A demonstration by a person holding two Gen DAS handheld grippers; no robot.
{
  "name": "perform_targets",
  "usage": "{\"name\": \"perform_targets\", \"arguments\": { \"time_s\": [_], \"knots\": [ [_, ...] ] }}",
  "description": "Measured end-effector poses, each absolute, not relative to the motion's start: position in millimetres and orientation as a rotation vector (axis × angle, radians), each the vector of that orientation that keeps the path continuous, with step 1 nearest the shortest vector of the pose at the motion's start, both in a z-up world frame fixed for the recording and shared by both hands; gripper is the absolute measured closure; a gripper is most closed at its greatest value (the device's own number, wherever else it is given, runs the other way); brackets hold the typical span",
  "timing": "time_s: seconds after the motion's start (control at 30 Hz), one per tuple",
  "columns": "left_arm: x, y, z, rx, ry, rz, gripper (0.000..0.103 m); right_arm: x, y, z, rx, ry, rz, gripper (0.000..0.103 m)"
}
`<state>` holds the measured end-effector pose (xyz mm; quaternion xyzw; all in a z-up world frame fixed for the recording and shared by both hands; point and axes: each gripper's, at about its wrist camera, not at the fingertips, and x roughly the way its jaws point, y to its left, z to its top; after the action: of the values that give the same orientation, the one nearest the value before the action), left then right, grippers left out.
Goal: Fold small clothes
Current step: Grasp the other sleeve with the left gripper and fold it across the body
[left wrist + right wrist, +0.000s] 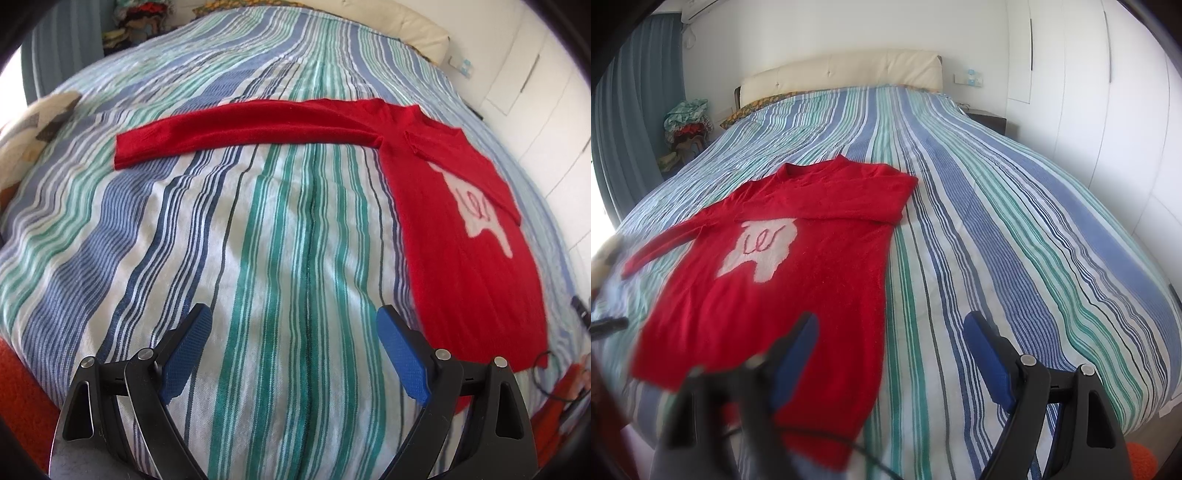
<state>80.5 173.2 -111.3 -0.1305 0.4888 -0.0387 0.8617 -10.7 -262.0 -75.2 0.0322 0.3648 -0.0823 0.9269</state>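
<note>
Red sweater [768, 280] is spread flat on the striped bedspread [997, 229], left of centre in the right wrist frame, one sleeve apparently folded across its chest. Left gripper [293, 325] and right gripper [890, 332] are held wide apart, nothing gripped.

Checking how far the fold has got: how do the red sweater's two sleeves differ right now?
The left sleeve lies stretched straight out to the side, flat on the striped bedspread. The right sleeve is already folded in across the chest of the red sweater, just above the white motif. So one juts beyond the body outline and one stays within it. Both are plain red knit, lying flat, untouched by either gripper.
</note>
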Motion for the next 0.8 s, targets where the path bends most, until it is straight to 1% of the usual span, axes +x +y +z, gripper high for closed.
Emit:
{"name": "perform_targets", "arguments": {
  "time_s": [0.1,0.23,0.37,0.47,0.57,0.67,0.7,0.73,0.77,0.8],
  "knots": [
    [88.2,222.0,-96.0,-0.485,0.99,-0.066,0.011,-10.4,-262.6,-74.9,0.071,0.746,-0.168,0.023],
    [111.2,306.8,-85.6,-0.717,0.933,0.025,0.011,-9.9,-264.6,-75.0,0.083,0.744,-0.164,0.023],
    [152.1,367.3,-90.6,-0.8,0.92,0.059,0.012,-10.4,-266.3,-74.8,0.094,0.745,-0.164,0.023],
    [184.2,380.6,-108.8,-0.814,0.967,0.066,0.015,-11.5,-266.5,-74.1,0.095,0.74,-0.169,0.023],
    [210.6,372.0,-132.4,-0.821,1.035,0.044,0.022,-12.1,-265.8,-73.1,0.089,0.738,-0.173,0.023],
    [227.1,353.8,-149.3,-0.739,1.116,0.062,0.023,-10.3,-264.7,-75.1,0.08,0.749,-0.17,0.023],
    [228.5,349.7,-149.7,-0.713,1.116,0.081,0.027,-9.4,-264.2,-76.0,0.079,0.754,-0.166,0.023],
    [229.2,347.3,-147.5,-0.691,1.115,0.105,0.033,-8.9,-263.9,-76.7,0.078,0.757,-0.162,0.023],
    [229.4,346.8,-144.1,-0.67,1.116,0.128,0.067,-8.0,-263.8,-77.4,0.077,0.759,-0.158,0.023],
    [230.8,346.6,-139.9,-0.677,1.118,0.115,0.094,-7.8,-263.8,-77.6,0.078,0.759,-0.154,0.023]
  ]
}}
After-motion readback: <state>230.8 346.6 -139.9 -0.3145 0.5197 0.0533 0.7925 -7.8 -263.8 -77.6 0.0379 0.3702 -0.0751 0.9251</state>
